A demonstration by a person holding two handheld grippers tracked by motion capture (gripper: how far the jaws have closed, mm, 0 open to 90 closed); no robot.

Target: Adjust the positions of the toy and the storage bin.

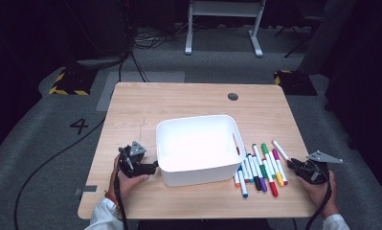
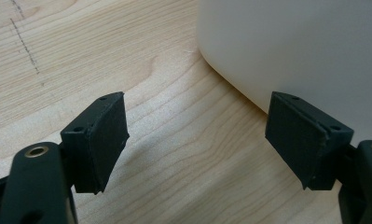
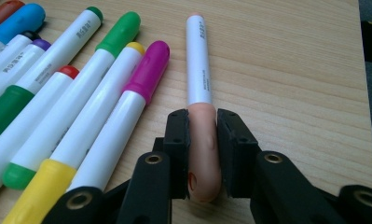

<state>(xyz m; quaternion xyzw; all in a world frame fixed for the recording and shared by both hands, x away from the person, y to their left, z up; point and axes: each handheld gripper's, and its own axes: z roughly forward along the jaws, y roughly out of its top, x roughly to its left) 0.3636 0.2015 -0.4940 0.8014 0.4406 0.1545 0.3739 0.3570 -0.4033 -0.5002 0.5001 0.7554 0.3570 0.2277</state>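
Observation:
A white plastic bin [image 1: 198, 175] stands in the middle of the wooden table [image 1: 179, 100]. Several capped markers [image 1: 260, 168] lie side by side to its right. My right gripper [image 1: 294, 164] [image 3: 203, 149] is shut on the peach cap of the white marker [image 3: 198, 60] at the row's right end, which lies flat on the wood. The magenta-capped marker [image 3: 148, 70] lies just beside it. My left gripper [image 1: 152, 167] [image 2: 197, 140] is low over the table at the bin's near left corner [image 2: 291, 51], open, with bare wood between its pads.
The table's right edge [image 3: 368, 116] runs close to my right gripper. A round cable hole [image 1: 232, 96] sits at the far right of the tabletop. Beyond the table are grey floor, cables and a white frame.

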